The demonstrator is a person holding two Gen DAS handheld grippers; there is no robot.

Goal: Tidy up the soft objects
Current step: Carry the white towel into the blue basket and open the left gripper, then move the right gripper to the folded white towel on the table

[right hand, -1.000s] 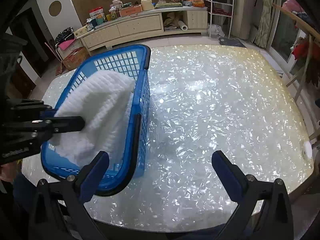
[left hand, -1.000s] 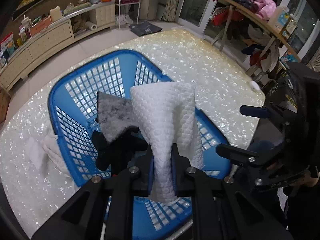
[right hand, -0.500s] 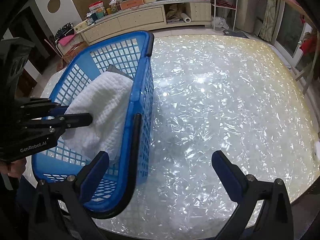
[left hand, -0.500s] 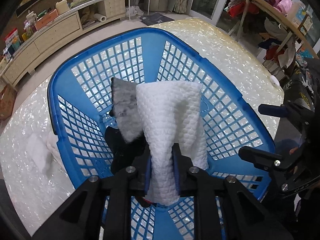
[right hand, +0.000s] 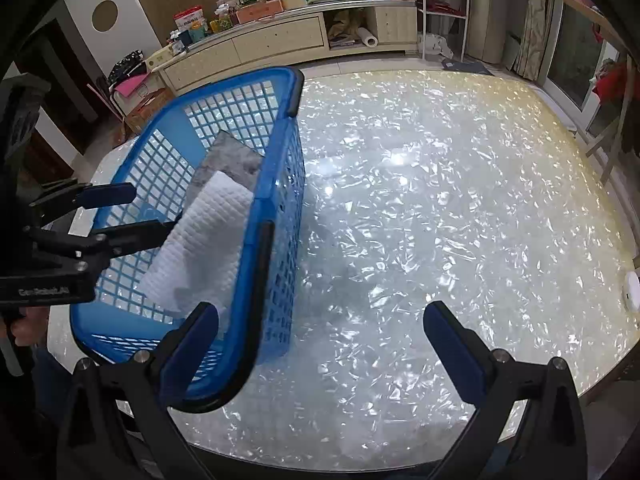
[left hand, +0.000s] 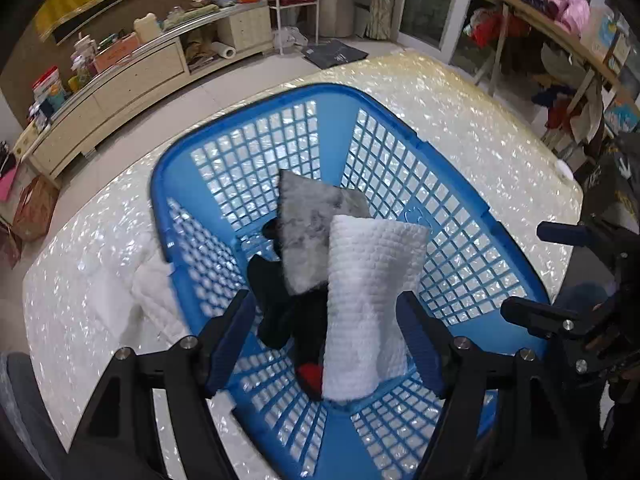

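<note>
A blue plastic basket (left hand: 404, 136) stands on the shiny white table (right hand: 440, 200). A white waffle-textured cloth (left hand: 368, 300) lies inside it, free of my fingers, over a grey fuzzy cloth (left hand: 304, 232) and black fabric (left hand: 280, 300) with a red patch. My left gripper (left hand: 328, 332) is open above the basket, its jaws wide on either side of the white cloth. It also shows in the right wrist view (right hand: 140, 216). My right gripper (right hand: 320, 332) is open and empty, right of the basket (right hand: 276, 184) above the table.
A white quilted cloth (left hand: 156, 300) lies on the table left of the basket. A small white disc (right hand: 632, 292) sits at the table's right edge. A long sideboard (right hand: 280, 36) and a cluttered rack (left hand: 560, 32) stand beyond the table.
My left gripper opened and let go of the white cloth, which dropped into the basket. The left gripper pulled back a little. The right gripper stayed open and barely moved.
</note>
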